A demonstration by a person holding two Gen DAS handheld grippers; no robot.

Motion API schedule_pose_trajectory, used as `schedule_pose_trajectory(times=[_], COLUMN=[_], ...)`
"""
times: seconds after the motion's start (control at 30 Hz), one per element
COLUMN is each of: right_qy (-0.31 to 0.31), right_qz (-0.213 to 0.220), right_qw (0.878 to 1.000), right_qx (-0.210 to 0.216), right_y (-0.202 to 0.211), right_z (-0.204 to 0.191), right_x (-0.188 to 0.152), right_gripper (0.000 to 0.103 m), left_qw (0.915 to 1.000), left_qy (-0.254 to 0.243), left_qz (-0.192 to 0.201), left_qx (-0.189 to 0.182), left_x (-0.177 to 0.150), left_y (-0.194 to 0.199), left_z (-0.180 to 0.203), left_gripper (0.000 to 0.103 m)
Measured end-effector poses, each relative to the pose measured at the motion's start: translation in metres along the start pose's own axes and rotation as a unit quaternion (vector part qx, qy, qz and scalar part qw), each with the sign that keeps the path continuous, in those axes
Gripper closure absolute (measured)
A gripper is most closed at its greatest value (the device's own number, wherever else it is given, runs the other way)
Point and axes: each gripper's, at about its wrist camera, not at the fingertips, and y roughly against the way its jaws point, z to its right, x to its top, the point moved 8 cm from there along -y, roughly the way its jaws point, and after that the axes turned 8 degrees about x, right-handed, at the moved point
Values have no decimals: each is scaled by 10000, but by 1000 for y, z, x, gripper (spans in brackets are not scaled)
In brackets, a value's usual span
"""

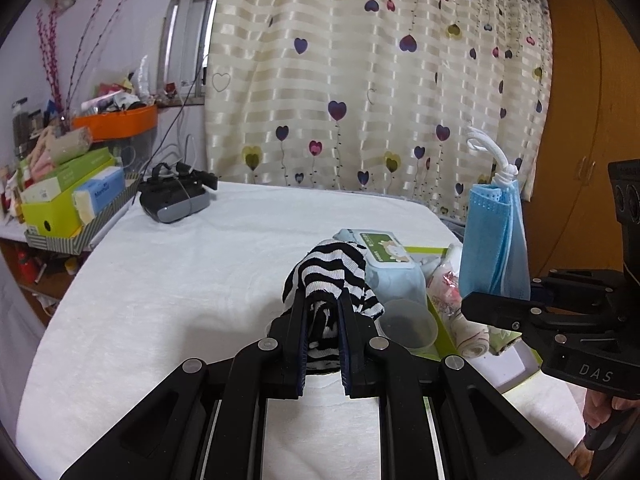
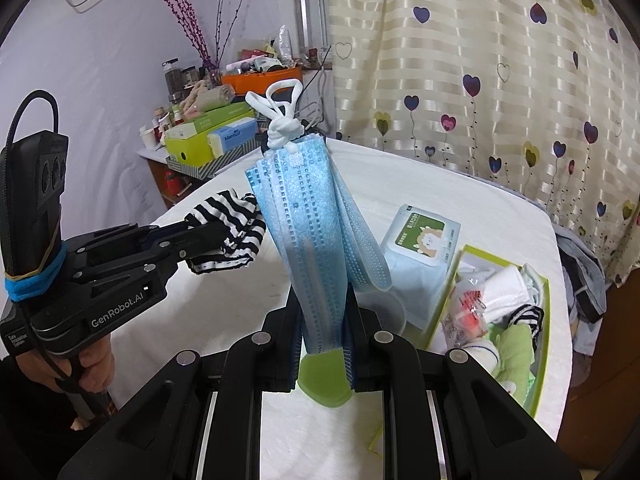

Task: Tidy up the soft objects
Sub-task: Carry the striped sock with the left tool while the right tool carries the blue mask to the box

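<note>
Soft even daylight glowing through the curtain (image 1: 380,80), faint shadows, sharp focus, strong fisheye bending, dark vignetted corners

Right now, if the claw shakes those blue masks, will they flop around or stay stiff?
Probably flop a bit. The masks are thin layers that fan apart above the right claw, so they look soft and light. Their tied white loops would likely wobble most. The bundle stands upright, so it seems to have some spring, not totally limp.
</note>
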Motion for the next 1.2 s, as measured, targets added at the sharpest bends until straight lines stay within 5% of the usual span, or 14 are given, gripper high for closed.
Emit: schedule_pose_trajectory(times=[0.53, 1.2], right_qy=[-290, -1208], right_qz=[151, 151], right_qw=[9992, 9886], right_qx=[-238, -889], right_y=[32, 71], right_z=[27, 112], right_x=[-20, -85], right_gripper=[85, 85], left_qw=[9990, 9910], left_qy=[-282, -761], left_qz=[-88, -462], left_qx=[-347, -1000], left_x=[-3, -39], left_y=[-3, -22], left_z=[55, 159], left_gripper=[91, 91])
